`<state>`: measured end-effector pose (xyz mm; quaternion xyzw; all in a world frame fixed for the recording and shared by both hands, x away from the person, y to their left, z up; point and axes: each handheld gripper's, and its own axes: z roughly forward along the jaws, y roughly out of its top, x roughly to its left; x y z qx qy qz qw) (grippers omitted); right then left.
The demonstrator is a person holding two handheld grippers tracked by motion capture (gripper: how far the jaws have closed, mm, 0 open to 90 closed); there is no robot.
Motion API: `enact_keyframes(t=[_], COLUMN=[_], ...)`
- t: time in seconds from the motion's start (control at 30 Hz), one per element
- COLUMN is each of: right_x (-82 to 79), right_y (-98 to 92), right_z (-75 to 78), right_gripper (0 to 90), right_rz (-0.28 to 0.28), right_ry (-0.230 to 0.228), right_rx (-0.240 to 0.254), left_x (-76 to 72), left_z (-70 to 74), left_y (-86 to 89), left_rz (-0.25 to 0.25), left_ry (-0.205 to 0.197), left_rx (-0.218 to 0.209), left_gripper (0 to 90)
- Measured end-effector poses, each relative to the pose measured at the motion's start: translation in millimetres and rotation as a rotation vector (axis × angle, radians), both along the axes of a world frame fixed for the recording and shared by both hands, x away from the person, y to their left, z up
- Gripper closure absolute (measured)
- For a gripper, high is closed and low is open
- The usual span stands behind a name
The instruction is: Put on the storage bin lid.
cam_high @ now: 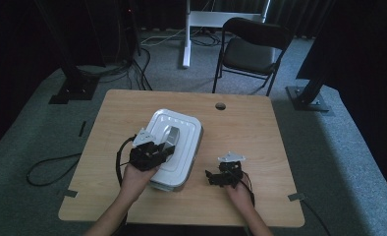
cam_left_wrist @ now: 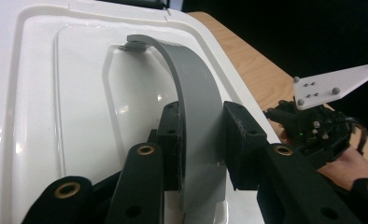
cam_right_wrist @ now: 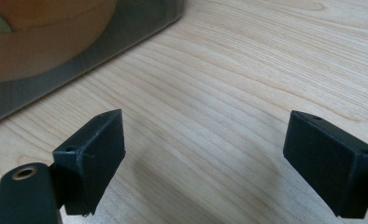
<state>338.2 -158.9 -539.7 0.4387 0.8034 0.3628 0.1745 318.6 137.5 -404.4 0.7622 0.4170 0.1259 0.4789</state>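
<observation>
A white lidded box (cam_high: 184,129) lies at the middle of the wooden table (cam_high: 240,123). Its lid (cam_left_wrist: 56,93) carries an arched grey handle (cam_left_wrist: 196,88), also seen from above (cam_high: 171,133). My left gripper (cam_left_wrist: 203,140) is shut on that handle, one pad on each side of the strap; from above, this gripper (cam_high: 162,149) sits over the near half of the lid. My right gripper (cam_right_wrist: 203,154) stands open, low over bare wood just right of the box, nothing between its jaws. Its camera sees the box's clear side wall (cam_right_wrist: 56,88) with something tan behind it. The right gripper (cam_high: 212,176) points toward the box.
A black chair (cam_high: 253,49) and a white desk leg (cam_high: 186,34) stand beyond the table's far edge. A cable hole (cam_high: 220,105) sits near that edge. Cables (cam_high: 49,172) lie on the carpet at the left. The other hand's gripper (cam_left_wrist: 313,126) shows at the right of the left gripper view.
</observation>
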Motion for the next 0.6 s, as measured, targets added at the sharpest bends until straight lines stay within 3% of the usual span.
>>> enact_keyframes(t=[0.4,0.53,0.6], right_x=[0.7,0.7,0.7], right_y=[-2.5,-2.8,-2.8], right_z=[-1.1,-1.4,-1.5], right_gripper=[12.0,12.0,12.0], right_rz=[-0.002,-0.001,0.000], right_ry=[0.012,0.013,0.015], right_rx=[0.009,0.008,0.008], left_x=[12.7,14.5,14.1], left_z=[-6.1,-9.3,-12.1], left_y=[-1.1,-3.5,-6.7], left_rz=[-0.027,-0.026,-0.022], left_ry=[0.068,0.088,0.079], left_rx=[-0.027,-0.025,-0.003], left_gripper=[70.5,70.3,70.4])
